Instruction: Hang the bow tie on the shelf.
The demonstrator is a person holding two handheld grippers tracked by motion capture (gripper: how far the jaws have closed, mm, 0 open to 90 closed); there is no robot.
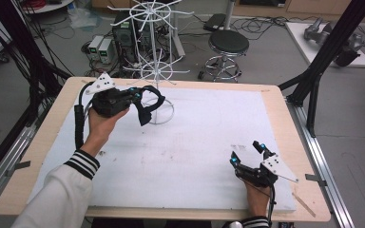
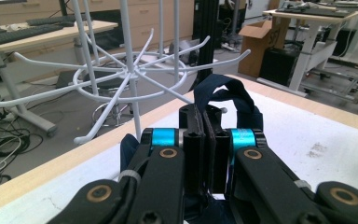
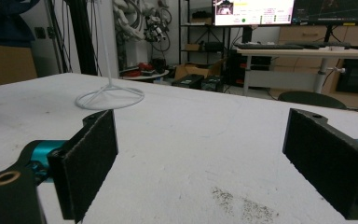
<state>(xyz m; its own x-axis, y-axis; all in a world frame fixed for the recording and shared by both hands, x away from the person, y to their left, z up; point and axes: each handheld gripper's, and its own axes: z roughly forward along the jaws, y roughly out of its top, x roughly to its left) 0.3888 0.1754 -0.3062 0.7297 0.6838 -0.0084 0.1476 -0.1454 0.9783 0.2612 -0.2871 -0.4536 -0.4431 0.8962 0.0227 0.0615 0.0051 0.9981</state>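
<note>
Tongs (image 1: 140, 97) in the left hand (image 1: 102, 121) are pressed together on a dark navy fabric strap loop (image 1: 149, 102), which is held lifted above the white foam-covered table (image 1: 195, 142), near its far left part. In the left gripper view the loop (image 2: 226, 95) is seen rising from between the closed black jaws, just in front of the white wire hook rack (image 2: 130, 74). The rack's round base ring (image 1: 160, 111) is planted on the table just beside the hanging fabric. The right tongs (image 1: 248, 153) are rested low at the near right of the table, jaws spread wide with nothing between the dark pads (image 3: 91, 161). A patch of dark specks (image 3: 242, 203) is seen on the table surface between them.
</note>
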